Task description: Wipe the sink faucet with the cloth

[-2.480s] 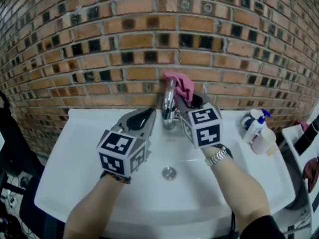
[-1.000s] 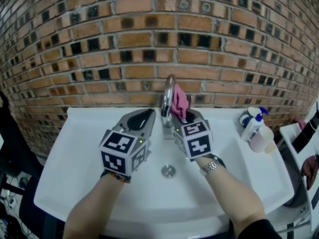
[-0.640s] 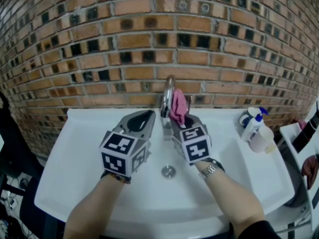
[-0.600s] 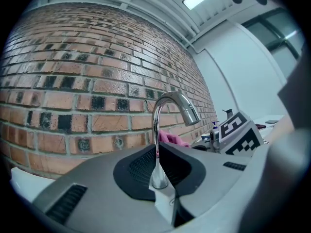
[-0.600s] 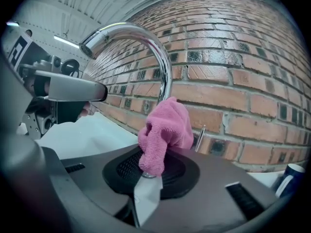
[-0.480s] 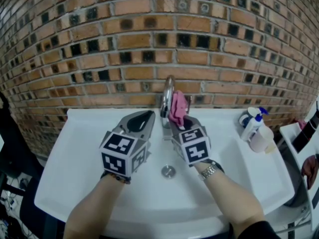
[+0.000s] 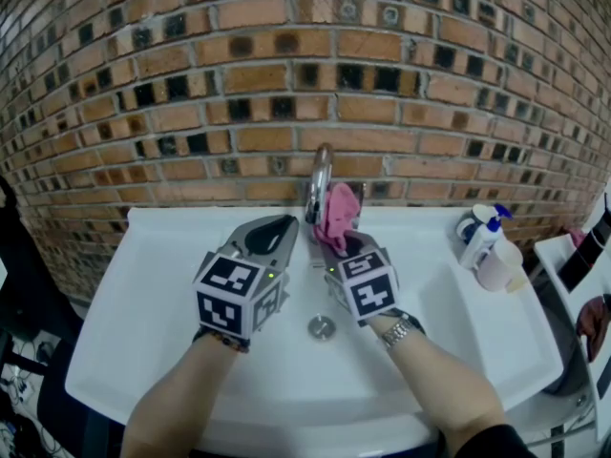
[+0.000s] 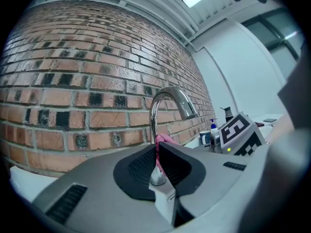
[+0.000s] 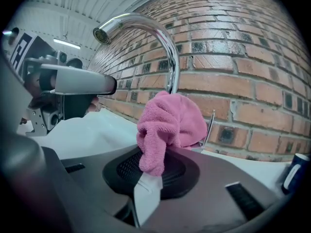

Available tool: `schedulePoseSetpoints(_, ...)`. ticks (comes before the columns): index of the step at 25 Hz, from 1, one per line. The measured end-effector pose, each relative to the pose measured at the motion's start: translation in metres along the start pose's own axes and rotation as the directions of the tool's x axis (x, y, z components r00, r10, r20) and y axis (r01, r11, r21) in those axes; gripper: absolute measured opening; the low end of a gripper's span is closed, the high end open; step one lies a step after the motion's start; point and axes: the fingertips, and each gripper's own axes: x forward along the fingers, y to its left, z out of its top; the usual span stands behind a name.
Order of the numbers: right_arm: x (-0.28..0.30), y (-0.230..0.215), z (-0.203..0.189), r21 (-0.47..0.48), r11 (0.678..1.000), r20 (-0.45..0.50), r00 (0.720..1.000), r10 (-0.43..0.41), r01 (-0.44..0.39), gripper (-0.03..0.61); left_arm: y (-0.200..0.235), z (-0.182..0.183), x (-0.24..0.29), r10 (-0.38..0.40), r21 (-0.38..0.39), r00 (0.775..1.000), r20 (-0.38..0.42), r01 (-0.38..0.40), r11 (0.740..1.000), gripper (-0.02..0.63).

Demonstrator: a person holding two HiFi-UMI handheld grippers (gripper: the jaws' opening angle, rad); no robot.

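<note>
Pink cloth [image 7: 336, 213], clenched in right gripper [image 9: 152, 165] jaws, lies against faucet [image 7: 319, 184]; left gripper [image 8: 156, 163] jaws closed, just beside.

Colour and pattern record, sink area
Cloth [image 7: 337, 216] pink; faucet [image 7: 318, 184] polished silver; sink [image 7: 143, 284] white; wall [image 7: 191, 84] orange-brown brick with dark square insets; left gripper [image 7: 281, 224] and right gripper [image 7: 341, 244] grey, marker cubes [image 7: 234, 292] black-and-white squares; bottle [image 7: 485, 243] white, blue top

We find no words, brands or numbers that we can read. The cubes on the left gripper [image 7: 280, 225] and right gripper [image 7: 336, 244] carry only black-and-white square markers, and any print on the spray bottle [image 7: 487, 241] is too small for us.
</note>
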Motion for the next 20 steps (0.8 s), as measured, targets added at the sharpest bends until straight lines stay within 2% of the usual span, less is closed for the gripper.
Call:
schedulePoseSetpoints(11, 0.011, 0.019, -0.029, 0.043, 0.995, -0.098, 0.991, 0.091, -0.087, 0.071, -0.012, -0.011, 0.002, -0.045, 0.005, 0.998, -0.053, 0.045, 0.999, 0.026)
schedulePoseSetpoints(16, 0.012, 0.022, -0.033, 0.058, 0.993, -0.116, 0.987, 0.113, -0.106, 0.071, -0.016, -0.021, 0.005, -0.069, 0.010, 0.993, -0.098, 0.071, 0.997, 0.026)
schedulePoseSetpoints(20, 0.012, 0.028, -0.034, 0.062, 0.989, -0.126, 0.982, 0.144, -0.137, 0.071, -0.020, -0.031, 0.005, -0.092, -0.014, 0.987, -0.129, 0.091, 0.996, 0.026)
